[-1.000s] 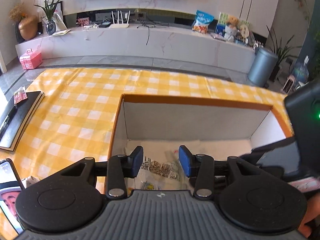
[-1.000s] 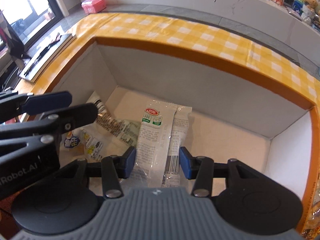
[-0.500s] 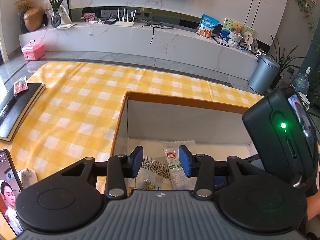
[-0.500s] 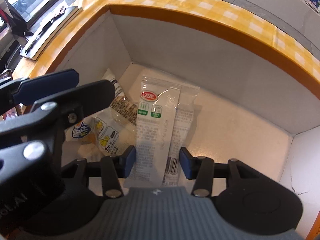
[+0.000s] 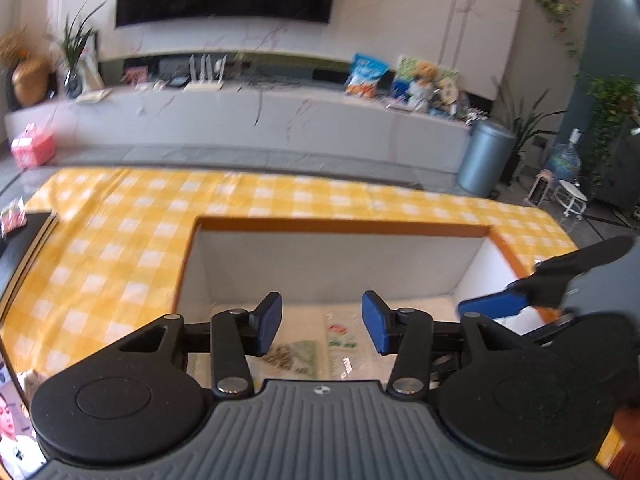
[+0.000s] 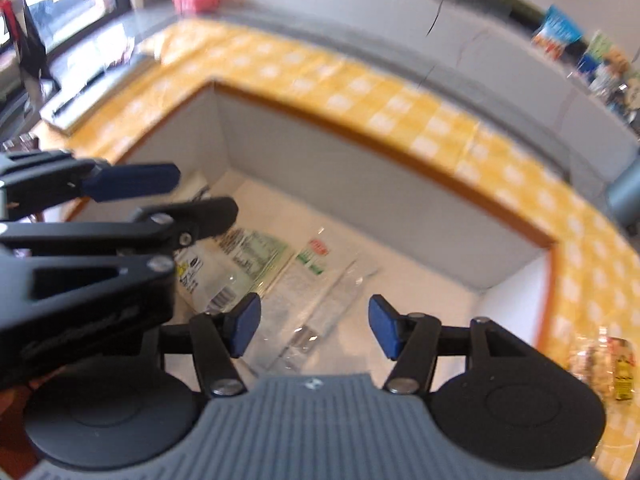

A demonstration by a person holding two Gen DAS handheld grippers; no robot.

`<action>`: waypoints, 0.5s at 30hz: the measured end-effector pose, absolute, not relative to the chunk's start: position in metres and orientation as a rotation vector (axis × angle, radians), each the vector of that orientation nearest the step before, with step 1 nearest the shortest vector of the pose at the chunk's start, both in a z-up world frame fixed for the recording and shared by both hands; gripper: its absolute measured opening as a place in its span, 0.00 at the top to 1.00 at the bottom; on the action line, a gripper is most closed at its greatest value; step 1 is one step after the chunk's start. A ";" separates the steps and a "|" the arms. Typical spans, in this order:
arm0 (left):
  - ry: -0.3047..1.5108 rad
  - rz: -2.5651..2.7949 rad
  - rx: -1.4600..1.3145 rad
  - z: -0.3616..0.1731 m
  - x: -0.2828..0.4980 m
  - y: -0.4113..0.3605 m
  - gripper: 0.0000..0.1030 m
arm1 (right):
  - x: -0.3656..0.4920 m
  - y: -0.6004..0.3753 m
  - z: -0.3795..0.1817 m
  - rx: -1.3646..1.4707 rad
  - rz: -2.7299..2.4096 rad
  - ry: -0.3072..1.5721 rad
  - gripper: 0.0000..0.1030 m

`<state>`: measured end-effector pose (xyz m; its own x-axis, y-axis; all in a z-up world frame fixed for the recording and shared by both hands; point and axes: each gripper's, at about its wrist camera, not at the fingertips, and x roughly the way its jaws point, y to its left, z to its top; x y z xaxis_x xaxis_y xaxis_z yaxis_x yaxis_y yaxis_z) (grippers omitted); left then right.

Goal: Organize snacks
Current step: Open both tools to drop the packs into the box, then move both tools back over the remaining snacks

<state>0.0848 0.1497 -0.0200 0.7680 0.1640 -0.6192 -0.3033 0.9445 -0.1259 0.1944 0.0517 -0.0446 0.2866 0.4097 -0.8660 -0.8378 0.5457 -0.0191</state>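
An open white box with an orange rim (image 6: pixel 400 152) stands on the yellow checked table; it also shows in the left wrist view (image 5: pixel 344 226). On its floor lie clear snack packets (image 6: pixel 308 276) with red and green labels and a printed packet (image 6: pixel 248 248); they show in the left wrist view (image 5: pixel 340 336) too. My right gripper (image 6: pixel 313 326) is open and empty above the packets. My left gripper (image 5: pixel 322 322) is open and empty above the box's near left side, and shows in the right wrist view (image 6: pixel 132 180).
A loose snack packet (image 6: pixel 608 364) lies on the cloth right of the box. A dark notebook (image 5: pixel 24 240) lies at the table's left edge, a phone (image 5: pixel 10 408) at the near left. A grey bin (image 5: pixel 486 160) stands beyond the table.
Both grippers have lifted and pulled back from the box. The right gripper's jaws have opened wider and the clear packets now lie free on the box floor.
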 end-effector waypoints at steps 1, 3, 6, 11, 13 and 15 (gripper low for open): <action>0.633 0.244 -0.211 -0.018 0.084 0.144 0.44 | 0.192 0.040 -0.038 -0.513 0.884 0.915 0.43; 0.610 0.223 -0.188 -0.015 0.084 0.134 0.43 | 0.186 0.017 -0.026 -0.472 0.871 0.844 0.43; 0.573 0.186 -0.165 -0.008 0.082 0.118 0.43 | 0.180 -0.020 -0.012 -0.408 0.840 0.745 0.43; 0.523 0.115 -0.205 0.001 0.074 0.093 0.41 | 0.175 -0.084 0.000 -0.294 0.779 0.645 0.43; 0.512 0.093 -0.218 0.003 0.072 0.082 0.41 | 0.172 -0.108 -0.001 -0.257 0.756 0.620 0.43; 0.502 0.077 -0.214 0.003 0.068 0.068 0.41 | 0.166 -0.128 -0.003 -0.239 0.727 0.589 0.43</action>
<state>0.0682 0.0680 0.0030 0.8743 0.0209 -0.4849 -0.1258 0.9747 -0.1848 0.1658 -0.1283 -0.0025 0.5952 0.5538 -0.5822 -0.6840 0.7295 -0.0054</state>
